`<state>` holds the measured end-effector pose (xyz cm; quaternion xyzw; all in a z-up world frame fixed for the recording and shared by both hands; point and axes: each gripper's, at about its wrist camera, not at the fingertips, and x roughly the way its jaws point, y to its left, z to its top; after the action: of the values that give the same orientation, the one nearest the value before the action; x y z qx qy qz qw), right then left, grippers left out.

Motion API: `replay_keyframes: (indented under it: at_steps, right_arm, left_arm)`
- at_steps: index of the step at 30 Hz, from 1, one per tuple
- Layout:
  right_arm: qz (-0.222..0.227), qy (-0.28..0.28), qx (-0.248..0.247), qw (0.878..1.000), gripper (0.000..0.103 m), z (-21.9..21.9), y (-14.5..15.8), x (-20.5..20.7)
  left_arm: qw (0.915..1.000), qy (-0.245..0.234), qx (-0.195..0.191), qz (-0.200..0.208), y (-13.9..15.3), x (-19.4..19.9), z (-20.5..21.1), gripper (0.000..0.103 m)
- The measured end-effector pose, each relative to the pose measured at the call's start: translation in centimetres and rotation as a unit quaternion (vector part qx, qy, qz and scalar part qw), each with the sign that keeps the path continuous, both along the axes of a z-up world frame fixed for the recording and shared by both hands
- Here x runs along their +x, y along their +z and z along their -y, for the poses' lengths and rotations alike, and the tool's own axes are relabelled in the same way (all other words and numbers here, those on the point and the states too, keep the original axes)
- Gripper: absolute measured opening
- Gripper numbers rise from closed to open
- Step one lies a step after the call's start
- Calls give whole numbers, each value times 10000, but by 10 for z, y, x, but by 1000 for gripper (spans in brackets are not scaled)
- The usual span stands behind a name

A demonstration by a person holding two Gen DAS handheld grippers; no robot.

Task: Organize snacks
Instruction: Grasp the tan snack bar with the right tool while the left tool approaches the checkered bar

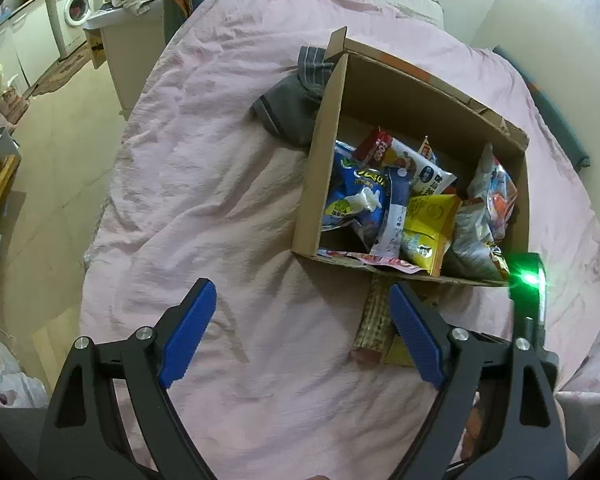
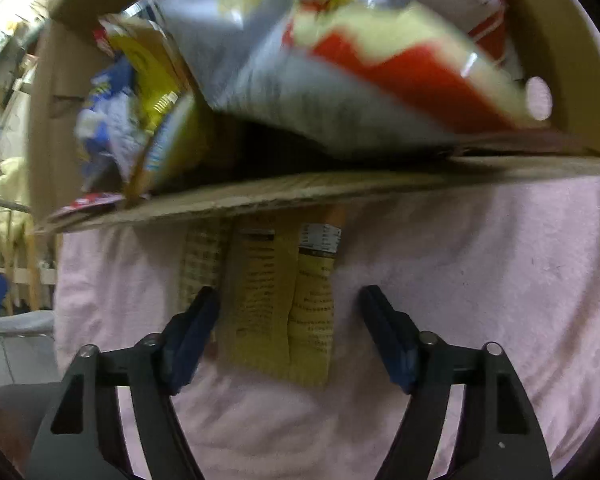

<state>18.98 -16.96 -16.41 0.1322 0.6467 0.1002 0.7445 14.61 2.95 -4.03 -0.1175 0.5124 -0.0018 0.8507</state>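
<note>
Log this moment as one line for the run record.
left gripper: open, over bedsheet | right gripper: open, straddling yellow packets | cardboard box: holds snacks | packets outside box

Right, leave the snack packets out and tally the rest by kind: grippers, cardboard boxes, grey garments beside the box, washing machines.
Grippers: 2 (left gripper, right gripper, both open)
Cardboard box: 1
Grey garment against the box: 1
Washing machine: 1
Total: 5
</note>
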Motion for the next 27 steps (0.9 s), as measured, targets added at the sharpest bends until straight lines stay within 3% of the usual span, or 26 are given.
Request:
replay_keyframes:
  at_steps: [4,8,12,16,24,27]
  right_arm:
    - [-53,189,-140,9997,75,-4,-9,-1]
    - [-36,154,-221,9996,46,10,-10,-5]
    - [35,112,-138,9998,31,26,-2,-17]
    - [111,216,61,9997,30,35,4,-34]
    - [204,426,277,9985,30,64,17,-55]
    - [296,389,332,9983,30,63,26,-56]
  left_arm:
    - [9999,-48,87,-54,-4,-1,3,86]
    - [9995,-153,211,-182,-14,0,12,86]
    - [9976,-394,194,-535,-36,5,33,86]
    - [9932,-757,388,-798,-60,11,61,86]
    - [9827,-1488,836,-715,-92,26,114,85]
    - [9803,-1625,924,-643,-98,30,125,75]
